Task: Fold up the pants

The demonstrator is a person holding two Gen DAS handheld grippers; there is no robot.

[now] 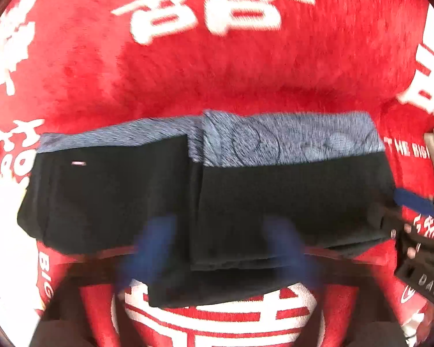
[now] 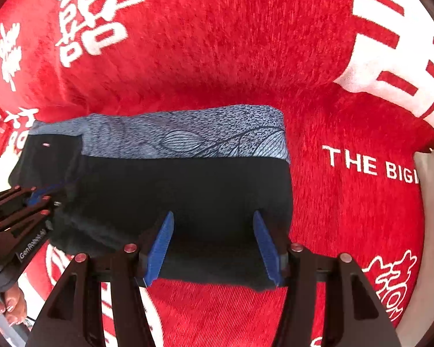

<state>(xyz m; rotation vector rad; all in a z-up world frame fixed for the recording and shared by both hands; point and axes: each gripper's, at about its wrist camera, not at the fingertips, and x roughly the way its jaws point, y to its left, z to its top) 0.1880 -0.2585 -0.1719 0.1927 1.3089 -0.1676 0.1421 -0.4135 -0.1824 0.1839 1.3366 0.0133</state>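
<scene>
Beyond the folded pants (image 2: 185, 185) you have open red blanket (image 2: 217, 57) — on your right too, until a pale cushion (image 2: 432, 202), probably.

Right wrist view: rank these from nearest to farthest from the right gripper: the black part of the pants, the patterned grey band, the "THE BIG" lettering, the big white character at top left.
From the right gripper, open:
1. Black part of the pants, between its fingers.
2. Patterned grey band, along the pants' far edge.
3. "THE BIG" lettering, to the right on the red blanket; close to the band, hard to call.
4. Big white character, far upper left.
</scene>
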